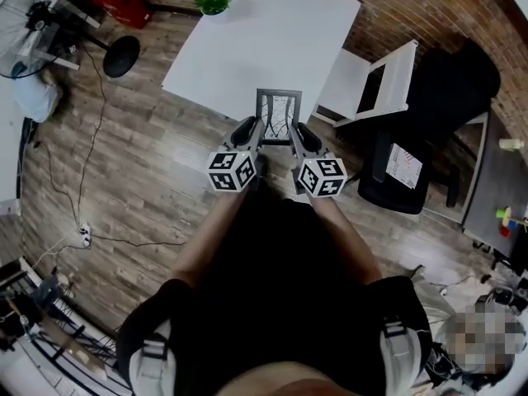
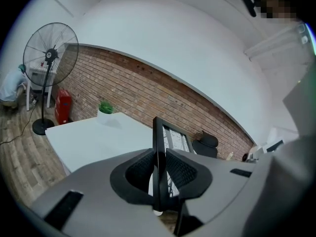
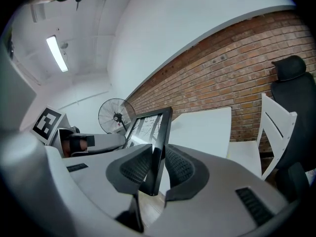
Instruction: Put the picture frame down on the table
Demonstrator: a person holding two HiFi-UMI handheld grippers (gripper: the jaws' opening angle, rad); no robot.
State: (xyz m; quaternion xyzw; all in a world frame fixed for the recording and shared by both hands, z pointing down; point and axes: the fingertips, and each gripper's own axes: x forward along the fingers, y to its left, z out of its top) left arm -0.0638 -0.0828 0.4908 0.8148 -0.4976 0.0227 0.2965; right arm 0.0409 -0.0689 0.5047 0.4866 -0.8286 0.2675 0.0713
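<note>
A black picture frame (image 1: 279,110) with a light print stands upright between my two grippers, held in the air just short of the white table (image 1: 264,40). My left gripper (image 1: 256,132) is shut on the frame's left edge (image 2: 159,147). On the frame's right edge (image 3: 160,147) my right gripper (image 1: 294,134) is shut too. Both pairs of ribbed pads press flat against the frame's sides. The frame's lower edge is above the wooden floor, near the table's front edge.
A small green plant (image 1: 214,0) stands at the table's far left corner. A white chair (image 1: 371,85) and a black office chair (image 1: 445,97) are to the right of the table. A standing fan (image 2: 48,58) and a red canister (image 1: 122,3) are at the left.
</note>
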